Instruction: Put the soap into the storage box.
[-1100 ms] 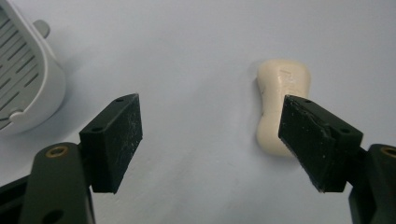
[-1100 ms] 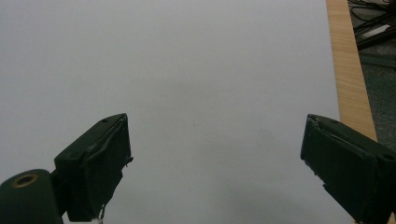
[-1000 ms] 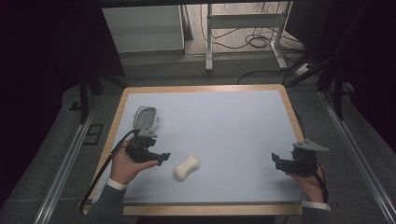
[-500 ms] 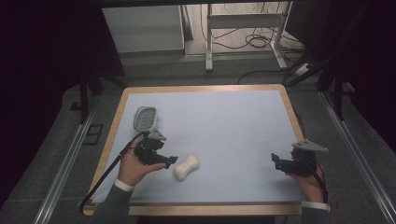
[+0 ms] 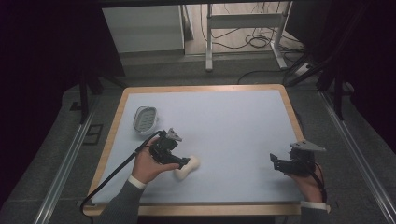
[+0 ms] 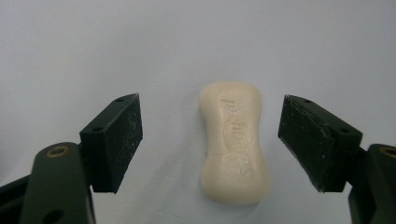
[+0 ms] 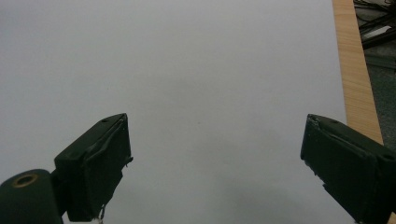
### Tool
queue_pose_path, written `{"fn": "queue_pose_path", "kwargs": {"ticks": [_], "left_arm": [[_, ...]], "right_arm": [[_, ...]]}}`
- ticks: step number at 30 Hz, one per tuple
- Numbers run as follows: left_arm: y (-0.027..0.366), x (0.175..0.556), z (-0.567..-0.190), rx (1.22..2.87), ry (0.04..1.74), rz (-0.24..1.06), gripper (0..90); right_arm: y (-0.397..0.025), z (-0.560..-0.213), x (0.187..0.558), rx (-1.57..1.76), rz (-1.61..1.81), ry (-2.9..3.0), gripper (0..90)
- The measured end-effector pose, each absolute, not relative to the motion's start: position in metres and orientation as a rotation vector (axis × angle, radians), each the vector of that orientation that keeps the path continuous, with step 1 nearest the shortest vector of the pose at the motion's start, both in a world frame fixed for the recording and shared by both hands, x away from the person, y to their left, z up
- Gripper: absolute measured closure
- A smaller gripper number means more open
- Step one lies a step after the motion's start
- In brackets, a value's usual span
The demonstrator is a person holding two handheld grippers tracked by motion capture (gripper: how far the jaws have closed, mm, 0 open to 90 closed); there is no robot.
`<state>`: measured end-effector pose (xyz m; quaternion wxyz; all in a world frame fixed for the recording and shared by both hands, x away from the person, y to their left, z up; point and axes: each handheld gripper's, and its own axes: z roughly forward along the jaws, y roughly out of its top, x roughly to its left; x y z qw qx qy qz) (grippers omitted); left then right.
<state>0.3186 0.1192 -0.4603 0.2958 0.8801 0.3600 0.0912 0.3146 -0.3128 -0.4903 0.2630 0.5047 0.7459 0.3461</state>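
Note:
A cream, waisted soap bar [image 6: 235, 142] lies flat on the pale blue table mat [image 5: 233, 121], with embossed lettering on top. My left gripper [image 6: 212, 122] is open, one jaw on each side of the bar and neither touching it. From above, the soap bar [image 5: 190, 166] lies at the front left, with the left gripper [image 5: 183, 162] right over its near end. A grey ribbed soap dish [image 5: 144, 120] sits behind and to the left. My right gripper [image 5: 276, 162] hovers open at the front right; between its jaws in the right gripper view [image 7: 215, 154] is only bare mat.
The mat lies on a wooden tabletop whose edge [image 7: 355, 79] runs just right of my right gripper. A black cable [image 5: 112, 179] trails from the left gripper over the front left edge. Metal frames and cables stand on the floor beyond the table.
My left gripper has moved right and slightly forward until its open jaws straddle the soap bar. The right gripper has stayed in place.

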Motion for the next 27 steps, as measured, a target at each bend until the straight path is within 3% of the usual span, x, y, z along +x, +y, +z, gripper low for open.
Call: {"fn": "queue_pose_path", "kwargs": {"ticks": [13,27], "left_arm": [[0.094,0.321,-0.488,2.444,0.970,0.184,23.1],[0.089,0.320,-0.501,2.502,0.981,0.143,29.8]], "right_arm": [[-0.309,-0.493,0.316,1.357,0.936,2.040,8.3],[-0.310,-0.494,0.316,1.363,0.921,2.038,8.3]]}}
